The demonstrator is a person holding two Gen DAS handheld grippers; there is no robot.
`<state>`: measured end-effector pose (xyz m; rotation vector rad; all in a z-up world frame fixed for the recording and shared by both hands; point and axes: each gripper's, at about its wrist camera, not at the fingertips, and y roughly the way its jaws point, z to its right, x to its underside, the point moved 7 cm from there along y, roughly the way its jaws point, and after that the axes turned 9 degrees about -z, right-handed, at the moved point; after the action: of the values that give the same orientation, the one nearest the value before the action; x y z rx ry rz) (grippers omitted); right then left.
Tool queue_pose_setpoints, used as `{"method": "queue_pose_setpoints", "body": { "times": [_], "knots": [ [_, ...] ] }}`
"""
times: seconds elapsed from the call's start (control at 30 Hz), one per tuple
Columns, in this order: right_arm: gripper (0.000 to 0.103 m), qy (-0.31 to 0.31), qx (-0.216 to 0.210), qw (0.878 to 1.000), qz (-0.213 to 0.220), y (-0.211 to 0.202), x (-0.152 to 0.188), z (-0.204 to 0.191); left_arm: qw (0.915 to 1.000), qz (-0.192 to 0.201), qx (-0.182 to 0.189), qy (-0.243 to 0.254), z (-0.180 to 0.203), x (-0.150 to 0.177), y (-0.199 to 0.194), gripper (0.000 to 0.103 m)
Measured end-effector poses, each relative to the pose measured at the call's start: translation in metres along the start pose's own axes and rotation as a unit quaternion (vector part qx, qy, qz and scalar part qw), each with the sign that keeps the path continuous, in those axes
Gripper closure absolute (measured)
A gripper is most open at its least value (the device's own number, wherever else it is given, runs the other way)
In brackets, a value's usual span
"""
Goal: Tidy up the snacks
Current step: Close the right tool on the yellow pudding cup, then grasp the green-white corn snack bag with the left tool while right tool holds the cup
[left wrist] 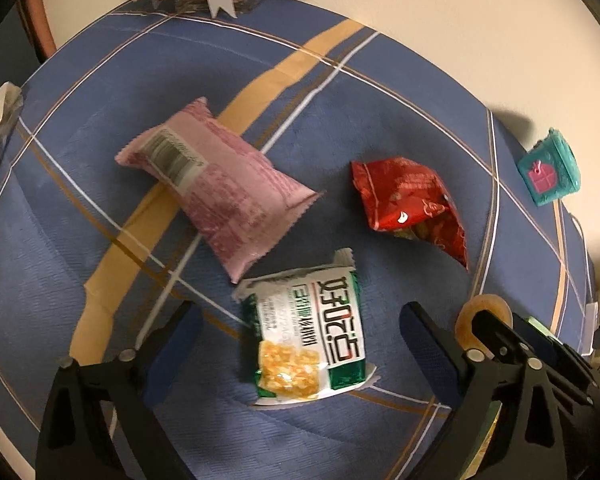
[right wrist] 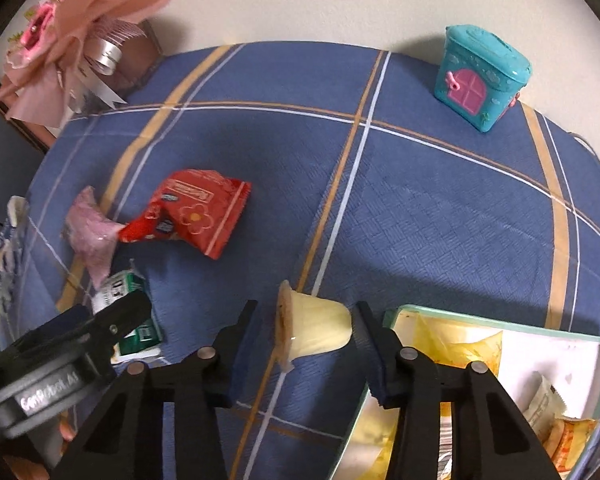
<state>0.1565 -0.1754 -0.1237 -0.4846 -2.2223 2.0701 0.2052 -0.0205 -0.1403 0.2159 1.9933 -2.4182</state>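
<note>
In the left wrist view my left gripper (left wrist: 300,332) is open, its fingers on either side of a green and white corn snack packet (left wrist: 308,340) lying on the blue checked cloth. A pink packet (left wrist: 220,184) and a red packet (left wrist: 412,204) lie beyond it. In the right wrist view my right gripper (right wrist: 304,336) is open around a pale yellow jelly cup (right wrist: 312,326) lying on its side, not squeezed. The same cup (left wrist: 482,318) shows behind the right gripper in the left view. A box (right wrist: 592,364) with several snacks sits at lower right.
A teal toy house (right wrist: 480,80) stands at the far right by the wall. A pink bouquet (right wrist: 72,40) stands at the far left corner. A blue and white packet (right wrist: 8,248) lies at the table's left edge. The left gripper (right wrist: 112,320) shows in the right view.
</note>
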Motion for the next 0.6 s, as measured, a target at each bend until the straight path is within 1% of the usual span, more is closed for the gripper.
{"method": "queue_pose_setpoints", "body": {
  "times": [0.03,0.07,0.1,0.17,0.2,0.23,0.33,0.43,0.5,0.6],
  "knots": [
    [0.061,-0.002,0.002,1.000,-0.002,0.002,0.000,0.000,1.0000,-0.002,-0.003,0.004,0.002,0.001,0.002,0.020],
    [0.061,-0.002,0.002,1.000,-0.007,0.005,0.000,0.000,0.9999,-0.006,-0.006,0.007,0.005,0.001,0.004,0.024],
    [0.061,-0.001,0.000,1.000,-0.011,0.008,0.001,0.000,0.9999,-0.008,-0.008,0.009,0.006,0.002,0.006,0.026],
    [0.061,0.001,-0.001,1.000,-0.012,0.010,0.000,0.001,0.9997,-0.006,-0.017,0.014,0.010,0.003,0.007,0.027],
    [0.061,0.001,-0.001,1.000,-0.012,0.011,0.000,0.001,0.9997,-0.005,-0.018,0.015,0.011,0.003,0.007,0.030],
    [0.062,0.002,-0.002,1.000,-0.012,0.012,0.000,0.001,0.9997,-0.004,-0.019,0.015,0.013,0.003,0.007,0.035],
    [0.063,0.009,-0.012,1.000,-0.009,0.012,0.002,0.002,0.9997,-0.001,-0.025,0.008,0.011,0.003,0.007,0.043],
    [0.063,0.011,-0.015,1.000,-0.007,0.010,0.003,0.002,0.9997,0.000,-0.022,0.008,0.007,0.004,0.004,0.048],
    [0.063,0.008,-0.020,1.000,-0.006,0.008,0.006,-0.001,0.9999,-0.001,-0.014,0.006,0.004,0.007,0.001,0.051],
    [0.063,0.009,-0.029,1.000,-0.003,0.003,0.013,-0.004,1.0000,-0.004,0.003,0.004,0.003,0.013,-0.003,0.051]
  ]
}}
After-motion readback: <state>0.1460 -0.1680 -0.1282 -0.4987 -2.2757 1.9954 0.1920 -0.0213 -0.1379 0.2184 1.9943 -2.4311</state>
